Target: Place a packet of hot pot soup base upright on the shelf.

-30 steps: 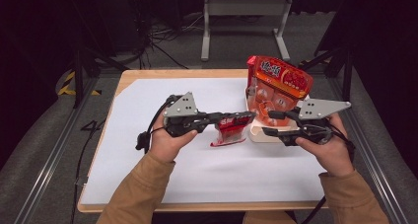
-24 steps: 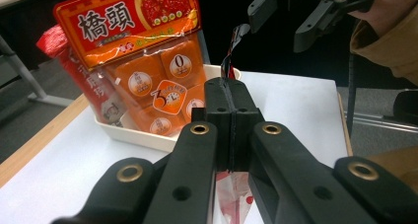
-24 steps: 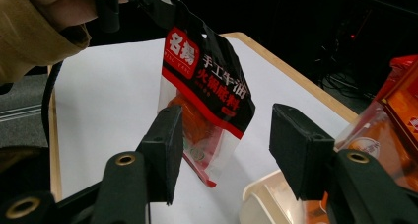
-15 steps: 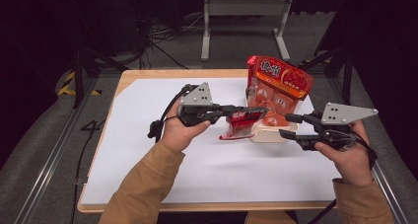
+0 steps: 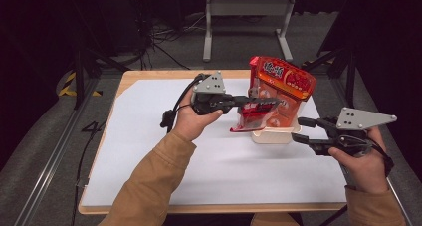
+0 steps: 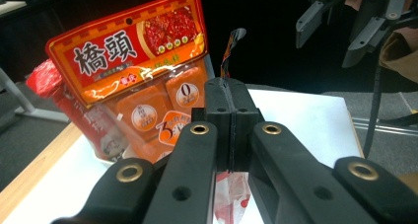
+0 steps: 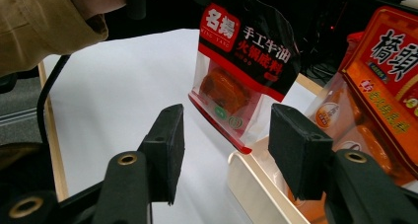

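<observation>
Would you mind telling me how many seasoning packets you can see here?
2: the large orange packet stands in the cream tray; the small black-and-red packet hangs pinched in the left gripper. More may be hidden behind.

Orange pack (image 6: 143, 81), upper left of the left gripper view: "橋頭", a "0" and a "3"; black-red pouch (image 7: 241, 61), top centre of the right gripper view: "名揚", "手工牛油", "火锅底料".

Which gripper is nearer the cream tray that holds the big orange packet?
Right. The right gripper, jaws open, sits just beside the cream tray. The left gripper is above it, shut on a small red-and-black packet.
</observation>
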Available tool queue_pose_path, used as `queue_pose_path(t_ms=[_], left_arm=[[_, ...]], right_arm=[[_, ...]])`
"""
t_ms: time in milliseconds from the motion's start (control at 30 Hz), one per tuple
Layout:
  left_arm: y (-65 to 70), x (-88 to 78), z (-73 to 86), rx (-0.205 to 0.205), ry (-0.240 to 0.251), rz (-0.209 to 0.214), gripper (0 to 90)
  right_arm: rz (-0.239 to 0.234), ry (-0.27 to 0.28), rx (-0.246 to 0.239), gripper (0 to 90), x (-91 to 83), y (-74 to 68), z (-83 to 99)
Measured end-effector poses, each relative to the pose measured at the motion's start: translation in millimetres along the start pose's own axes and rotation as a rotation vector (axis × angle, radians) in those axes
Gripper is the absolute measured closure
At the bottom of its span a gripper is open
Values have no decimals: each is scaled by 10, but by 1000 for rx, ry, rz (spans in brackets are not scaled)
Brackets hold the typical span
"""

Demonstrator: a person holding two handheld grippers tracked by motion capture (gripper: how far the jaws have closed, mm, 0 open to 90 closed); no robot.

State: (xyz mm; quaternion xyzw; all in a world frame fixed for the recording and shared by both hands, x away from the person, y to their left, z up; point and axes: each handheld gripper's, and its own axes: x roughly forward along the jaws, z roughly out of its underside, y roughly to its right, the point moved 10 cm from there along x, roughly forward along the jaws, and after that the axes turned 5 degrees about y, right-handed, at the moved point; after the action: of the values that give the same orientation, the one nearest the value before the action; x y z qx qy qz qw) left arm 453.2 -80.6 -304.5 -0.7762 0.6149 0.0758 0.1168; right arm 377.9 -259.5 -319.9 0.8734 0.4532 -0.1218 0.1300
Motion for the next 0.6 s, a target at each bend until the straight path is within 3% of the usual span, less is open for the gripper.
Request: queue_pose_path(t_ms=[267, 600], left_arm=[[-54, 206, -51, -24, 30, 14, 900], [-62, 504, -110, -8, 49, 43, 900]], right_arm=[[11, 26, -2, 485, -110, 27, -29], [17, 59, -4, 486, -233, 41, -75]])
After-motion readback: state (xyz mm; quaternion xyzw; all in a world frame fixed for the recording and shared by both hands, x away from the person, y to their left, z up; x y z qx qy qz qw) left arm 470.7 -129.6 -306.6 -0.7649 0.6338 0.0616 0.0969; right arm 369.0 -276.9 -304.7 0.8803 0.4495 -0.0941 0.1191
